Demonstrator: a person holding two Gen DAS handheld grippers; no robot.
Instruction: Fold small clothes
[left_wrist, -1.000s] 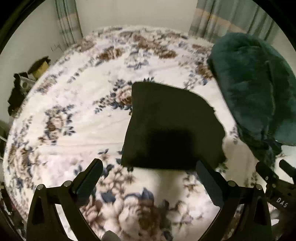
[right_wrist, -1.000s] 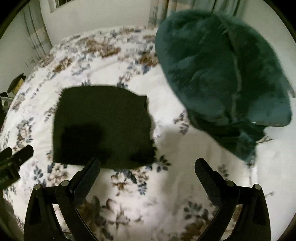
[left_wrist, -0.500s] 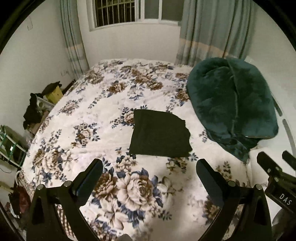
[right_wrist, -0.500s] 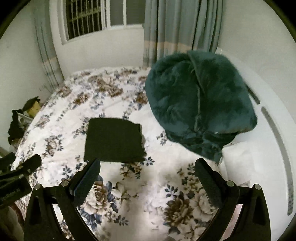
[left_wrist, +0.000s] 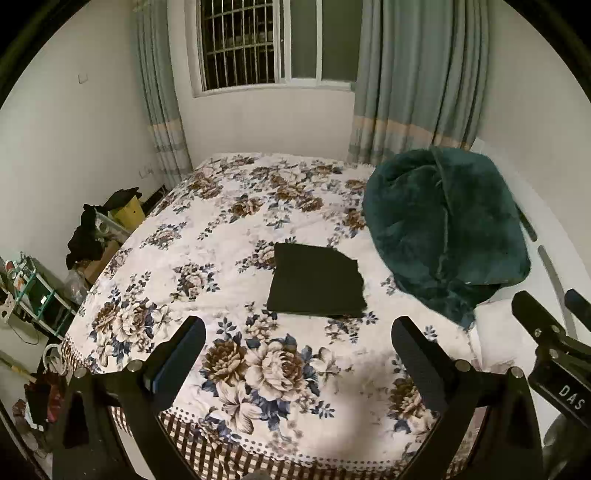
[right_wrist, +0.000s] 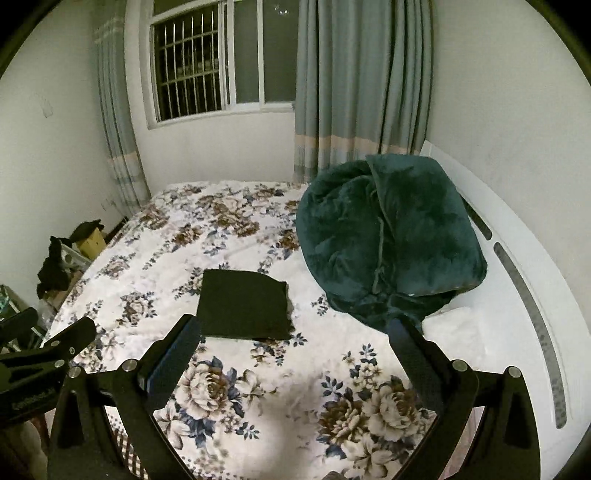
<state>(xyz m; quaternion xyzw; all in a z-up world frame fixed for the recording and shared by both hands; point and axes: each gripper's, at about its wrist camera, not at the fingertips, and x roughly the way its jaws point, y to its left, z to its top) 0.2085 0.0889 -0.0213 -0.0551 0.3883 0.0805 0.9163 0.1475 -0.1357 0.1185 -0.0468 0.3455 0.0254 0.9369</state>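
A dark folded garment (left_wrist: 317, 283) lies flat as a neat rectangle on the floral bedspread (left_wrist: 192, 258), just beside a heaped teal plush blanket (left_wrist: 443, 229) — apart from it, as far as the dim light shows. Both the left gripper (left_wrist: 297, 347) and the right gripper (right_wrist: 293, 345) hang well back from the cloth, fingers spread wide and empty. The fold looks finished; the risk is a careless re-grasp — pinching only the top layer would peel the stack apart.

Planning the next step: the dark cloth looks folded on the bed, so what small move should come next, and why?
Probably hold both grippers back, or turn to another garment. The dark cloth lies flat as a neat rectangle on the floral bedspread, and left gripper and right gripper are open, empty, well clear.
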